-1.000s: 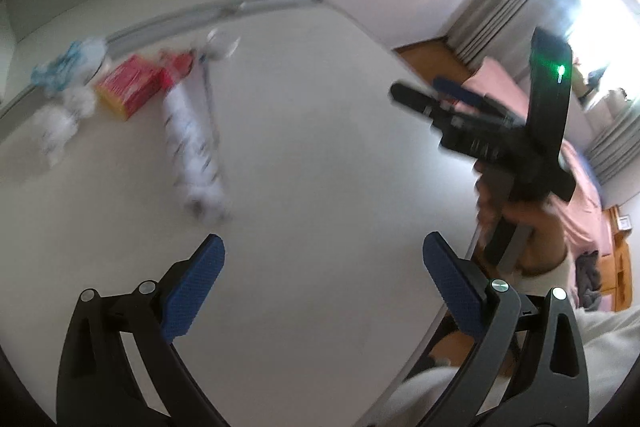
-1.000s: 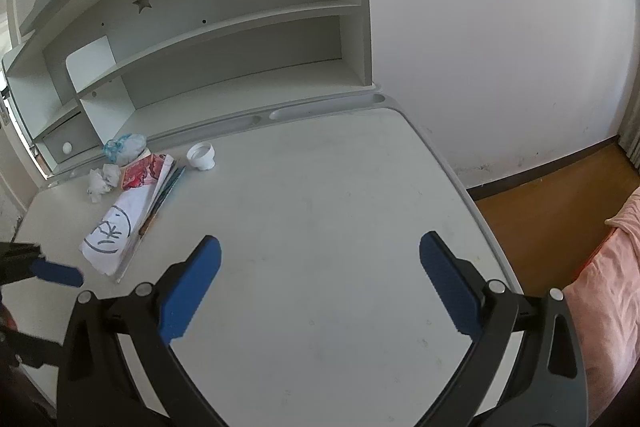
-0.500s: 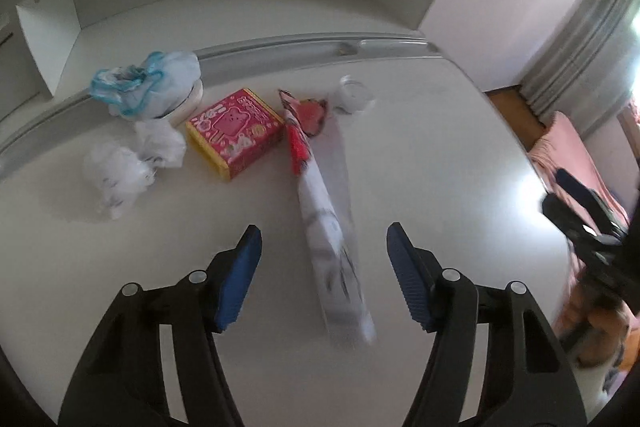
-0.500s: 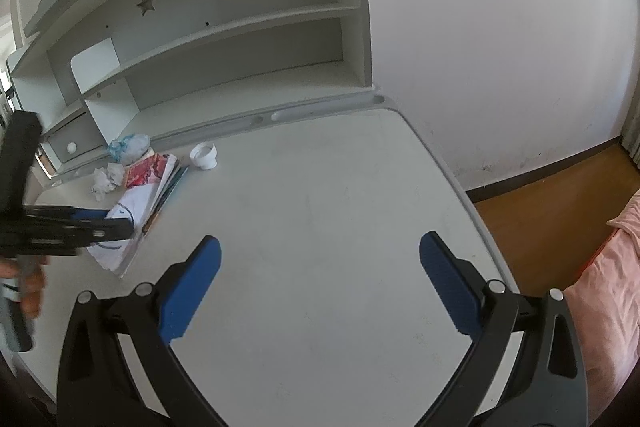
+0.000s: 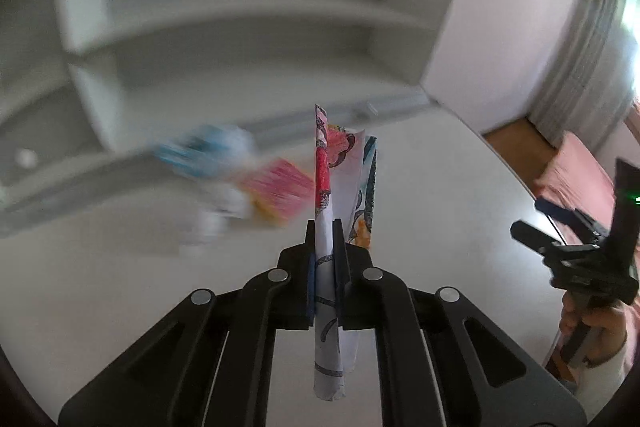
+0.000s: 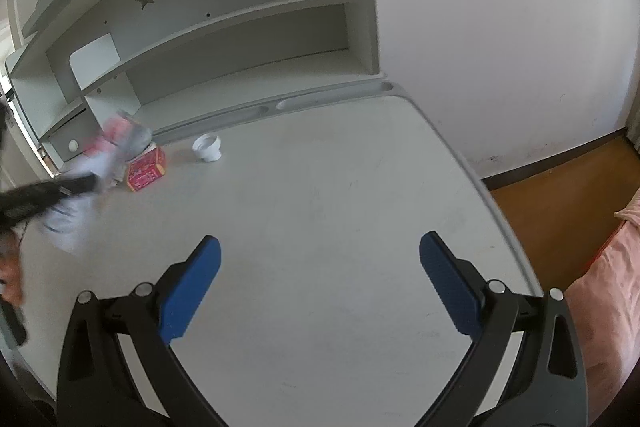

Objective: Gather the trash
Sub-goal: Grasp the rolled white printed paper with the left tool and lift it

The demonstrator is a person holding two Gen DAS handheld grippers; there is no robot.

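Paper wrapper (image 5: 326,267), folded and printed, sits clamped between the pads of left gripper (image 5: 325,239), jaws just closed tight on it, sheet standing on edge above the desk (image 5: 420,187). Judgement: keep the pinch firm and lift clear before swinging away, since the loose far end could flop or snag. Right gripper (image 6: 320,279) hangs wide open, holding nothing. Farther back: red box (image 6: 146,173), white cup (image 6: 208,147), blurred crumpled bits by the shelf (image 6: 240,79); none seem to block the lift.
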